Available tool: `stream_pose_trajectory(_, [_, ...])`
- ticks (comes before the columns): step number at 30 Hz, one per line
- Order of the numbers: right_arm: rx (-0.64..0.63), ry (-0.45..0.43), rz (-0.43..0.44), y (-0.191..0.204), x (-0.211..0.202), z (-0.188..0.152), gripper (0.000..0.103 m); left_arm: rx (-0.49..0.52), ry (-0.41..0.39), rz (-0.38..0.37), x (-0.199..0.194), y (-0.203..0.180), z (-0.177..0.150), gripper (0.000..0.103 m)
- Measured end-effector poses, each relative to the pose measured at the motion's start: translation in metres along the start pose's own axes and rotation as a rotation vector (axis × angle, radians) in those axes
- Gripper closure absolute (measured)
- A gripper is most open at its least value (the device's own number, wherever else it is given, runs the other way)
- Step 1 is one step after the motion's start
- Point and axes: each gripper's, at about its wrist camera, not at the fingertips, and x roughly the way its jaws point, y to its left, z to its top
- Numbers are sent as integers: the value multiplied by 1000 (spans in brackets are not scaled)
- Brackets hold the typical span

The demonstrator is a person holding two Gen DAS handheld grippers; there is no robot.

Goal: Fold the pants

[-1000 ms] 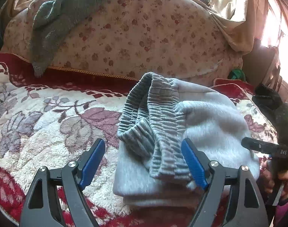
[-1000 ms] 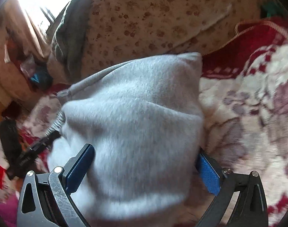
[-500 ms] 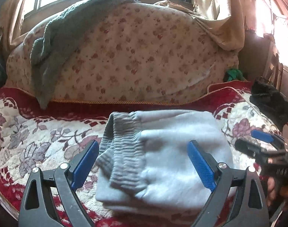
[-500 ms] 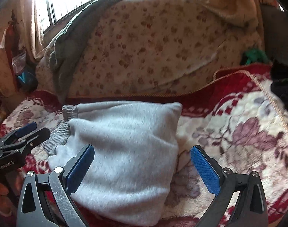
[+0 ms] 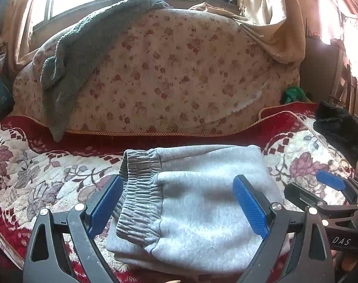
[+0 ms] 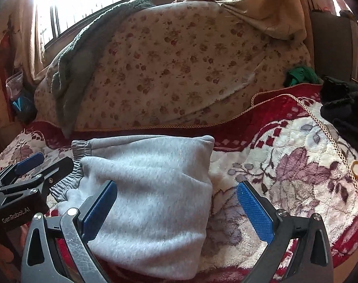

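A red and cream floral plush blanket [image 5: 37,172] is covering the bed in front of a flower-printed cushion back [image 5: 167,77]; the grey fleece pants [image 5: 193,202] are lying on it folded into a compact stack, ribbed waistband [image 5: 139,200] showing on top; the left gripper [image 5: 179,207] and right gripper [image 6: 176,208] are hovering above, fingers spread wide and holding nothing; folding is looking finished, so the next move is probably just backing away.

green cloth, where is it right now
The green cloth is bunched at the right end of the floral cushion, beyond the red blanket edge, in both views.
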Motion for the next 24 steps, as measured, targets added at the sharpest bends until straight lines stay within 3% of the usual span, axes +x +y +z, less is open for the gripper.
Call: stream_pose_trajectory(24, [17,22,-2,-3,7,-4,0,1,-7,16,0,-1,-4,9])
